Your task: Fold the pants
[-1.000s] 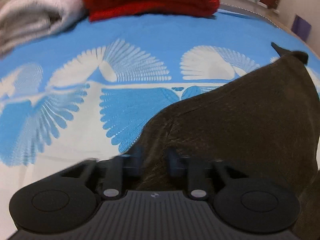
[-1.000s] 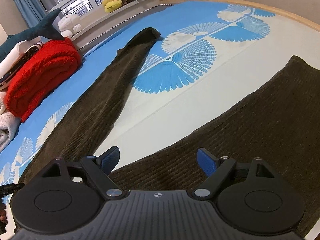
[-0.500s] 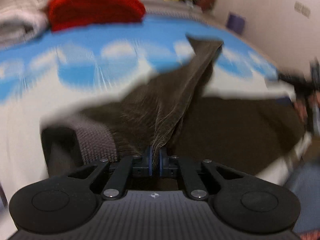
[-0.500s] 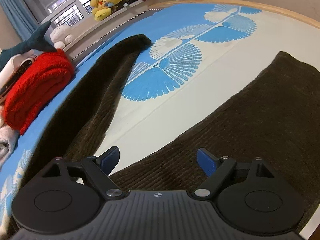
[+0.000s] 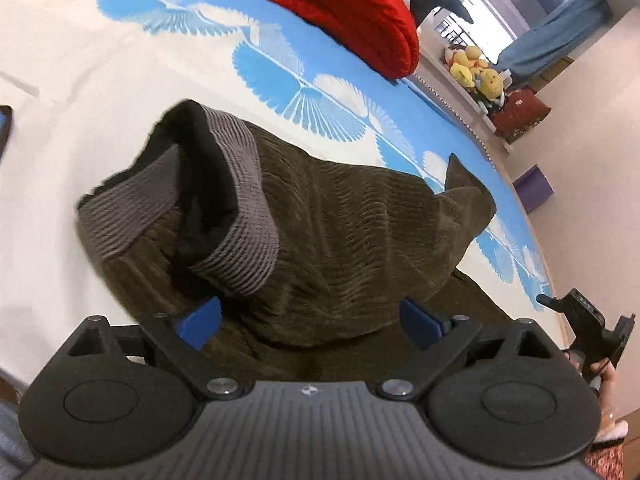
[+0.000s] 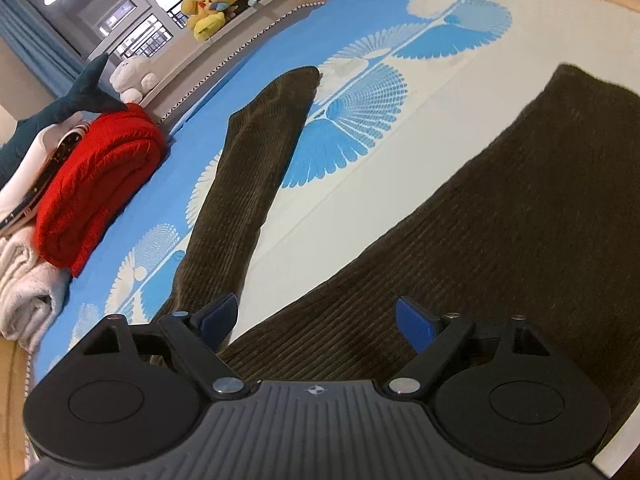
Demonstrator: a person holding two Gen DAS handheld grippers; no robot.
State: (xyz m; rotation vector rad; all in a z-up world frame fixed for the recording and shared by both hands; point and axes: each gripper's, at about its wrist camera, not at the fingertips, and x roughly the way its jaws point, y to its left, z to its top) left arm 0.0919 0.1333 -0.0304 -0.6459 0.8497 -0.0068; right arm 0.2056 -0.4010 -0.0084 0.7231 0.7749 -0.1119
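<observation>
Dark olive corduroy pants (image 5: 360, 232) lie on a bed with a blue-and-white fan-print sheet (image 5: 80, 60). Their grey ribbed waistband (image 5: 244, 208) gapes open, and the fabric is heaped behind it. My left gripper (image 5: 310, 322) hovers over this heap. Its jaws are opening, and the blue pads (image 5: 200, 322) stand wide apart, pressing on nothing. In the right wrist view one leg (image 6: 256, 168) stretches away to the far left while the other (image 6: 520, 220) spreads wide on the right. My right gripper (image 6: 316, 322) is open just above the cloth where the legs meet.
A folded red blanket (image 5: 352, 12) and pale towels (image 6: 24, 288) sit at the bed's far side. Plush toys (image 6: 212, 8) line the window ledge. A dark flat device (image 5: 4, 128) lies at the left edge. A hand holds a black tool (image 5: 580, 320) at right.
My left gripper, shut on the pants fabric before, swung across the bed with it, rolled, and let go; its jaws now stand wide. My right gripper barely shifted and stayed open.
</observation>
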